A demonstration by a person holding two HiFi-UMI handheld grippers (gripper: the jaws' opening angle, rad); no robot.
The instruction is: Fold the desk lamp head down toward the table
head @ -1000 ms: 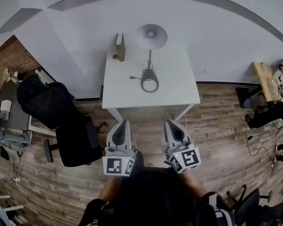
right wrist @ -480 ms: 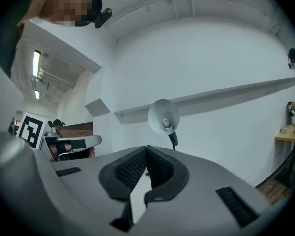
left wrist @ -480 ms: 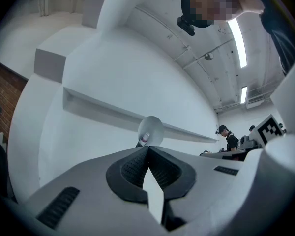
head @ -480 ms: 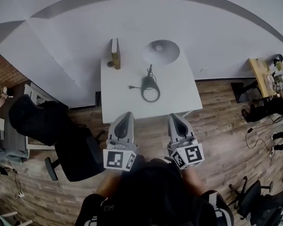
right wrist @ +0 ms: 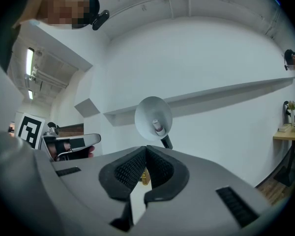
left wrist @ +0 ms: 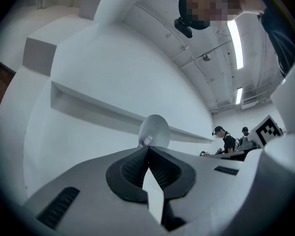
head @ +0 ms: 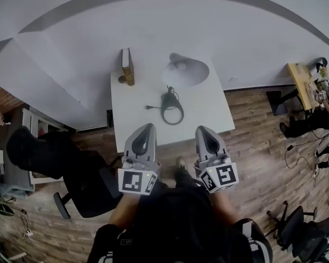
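Note:
The desk lamp stands at the back of the white table (head: 208, 114), its white cone head (head: 185, 70) raised on a black stem above a black ring base (head: 171, 104). Both grippers hover shut and empty in front of the table's near edge, short of the lamp: left gripper (head: 148, 127), right gripper (head: 202, 129). The left gripper view shows its closed tips (left wrist: 147, 149) with the lamp head (left wrist: 154, 131) just above them. In the right gripper view the closed tips (right wrist: 146, 149) sit under the lamp head (right wrist: 153, 116), whose bulb faces the camera.
A book (head: 127, 66) stands upright at the table's back left. The lamp's cord and plug (head: 151, 107) lie left of the base. A black office chair (head: 71, 169) stands at the left, and a wooden desk (head: 301, 78) at the far right. White wall behind.
The person has walked toward the table; both grippers have come up to its front edge, still shut. The lamp has not moved on the table.

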